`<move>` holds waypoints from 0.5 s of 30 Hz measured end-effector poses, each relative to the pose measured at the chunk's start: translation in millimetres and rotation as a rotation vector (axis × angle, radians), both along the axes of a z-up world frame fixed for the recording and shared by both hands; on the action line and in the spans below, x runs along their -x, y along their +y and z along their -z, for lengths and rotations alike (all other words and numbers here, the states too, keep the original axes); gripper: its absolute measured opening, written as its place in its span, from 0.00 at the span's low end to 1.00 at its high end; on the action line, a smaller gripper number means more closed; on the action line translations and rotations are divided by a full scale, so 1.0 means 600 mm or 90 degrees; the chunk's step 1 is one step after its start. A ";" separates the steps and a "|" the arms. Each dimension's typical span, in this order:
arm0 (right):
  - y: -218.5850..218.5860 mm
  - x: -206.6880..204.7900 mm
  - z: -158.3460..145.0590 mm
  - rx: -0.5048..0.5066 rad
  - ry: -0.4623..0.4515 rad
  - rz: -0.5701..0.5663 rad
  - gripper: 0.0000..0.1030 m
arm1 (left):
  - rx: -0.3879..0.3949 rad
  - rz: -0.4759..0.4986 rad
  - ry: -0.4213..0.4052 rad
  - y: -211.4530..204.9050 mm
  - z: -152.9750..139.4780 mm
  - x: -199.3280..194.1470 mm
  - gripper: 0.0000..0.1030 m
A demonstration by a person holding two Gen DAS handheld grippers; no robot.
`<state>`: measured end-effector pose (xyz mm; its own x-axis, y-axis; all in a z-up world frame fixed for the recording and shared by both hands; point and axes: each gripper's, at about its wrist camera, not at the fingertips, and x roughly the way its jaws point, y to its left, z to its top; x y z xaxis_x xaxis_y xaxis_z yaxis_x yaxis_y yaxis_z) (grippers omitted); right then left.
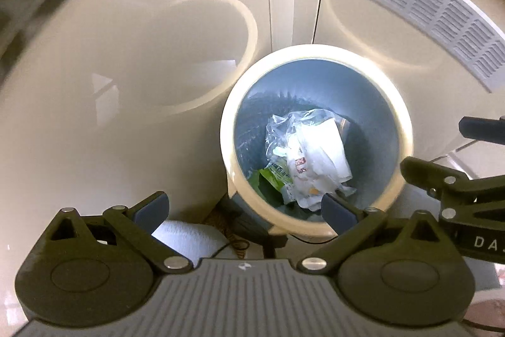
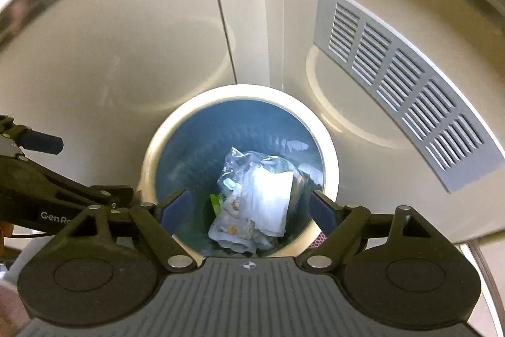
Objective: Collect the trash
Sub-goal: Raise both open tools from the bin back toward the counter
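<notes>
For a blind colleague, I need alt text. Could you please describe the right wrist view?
A round cream-rimmed trash bin with a blue inside holds crumpled plastic and paper trash. The right gripper hangs above it, jaws open and empty. Behind stands a cream cabinet with a grey vent grille, and the left gripper enters at the left edge.

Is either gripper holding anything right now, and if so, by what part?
Nothing is held. The left gripper and right gripper are both open and empty above the bin.

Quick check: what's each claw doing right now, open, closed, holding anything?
Left claw: open, empty, above the trash bin.
Right claw: open, empty, over the same bin.
</notes>
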<state>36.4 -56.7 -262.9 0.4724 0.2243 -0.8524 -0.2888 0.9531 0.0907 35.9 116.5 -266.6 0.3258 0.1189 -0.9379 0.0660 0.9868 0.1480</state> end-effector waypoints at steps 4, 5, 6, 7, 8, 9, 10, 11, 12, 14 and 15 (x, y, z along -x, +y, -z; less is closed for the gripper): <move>-0.004 0.049 -0.032 -0.012 -0.031 -0.003 0.83 | 0.008 -0.007 -0.028 -0.005 -0.034 0.047 1.00; -0.003 0.060 -0.039 -0.012 -0.041 -0.003 0.84 | 0.010 -0.008 -0.033 -0.005 -0.035 0.056 1.00; -0.002 0.072 -0.046 -0.012 -0.052 -0.004 0.84 | 0.011 -0.009 -0.038 -0.006 -0.041 0.064 1.00; -0.002 0.083 -0.053 -0.013 -0.063 -0.005 0.84 | 0.010 -0.007 -0.043 -0.007 -0.046 0.073 1.00; -0.002 0.096 -0.059 -0.014 -0.073 -0.006 0.85 | 0.008 -0.005 -0.050 -0.009 -0.050 0.081 1.00; -0.001 0.106 -0.065 -0.014 -0.083 -0.009 0.85 | 0.005 -0.002 -0.057 -0.011 -0.056 0.089 1.00; -0.001 0.116 -0.072 -0.016 -0.094 -0.011 0.86 | 0.003 0.000 -0.064 -0.012 -0.063 0.096 1.00; 0.000 0.126 -0.078 -0.017 -0.104 -0.014 0.86 | 0.002 0.002 -0.070 -0.014 -0.067 0.102 1.00; -0.001 0.135 -0.083 -0.018 -0.114 -0.017 0.87 | 0.003 0.003 -0.077 -0.014 -0.071 0.110 1.00; -0.001 0.150 -0.095 -0.015 -0.133 -0.023 0.88 | 0.005 0.002 -0.089 -0.016 -0.081 0.122 1.00; 0.001 0.160 -0.099 -0.014 -0.143 -0.025 0.89 | 0.007 0.002 -0.096 -0.017 -0.087 0.129 1.00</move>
<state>-59.7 -56.3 -203.4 0.6402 0.2639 -0.7215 -0.3414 0.9390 0.0405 -41.4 106.1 -214.6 0.4635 0.1073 -0.8796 0.0470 0.9883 0.1453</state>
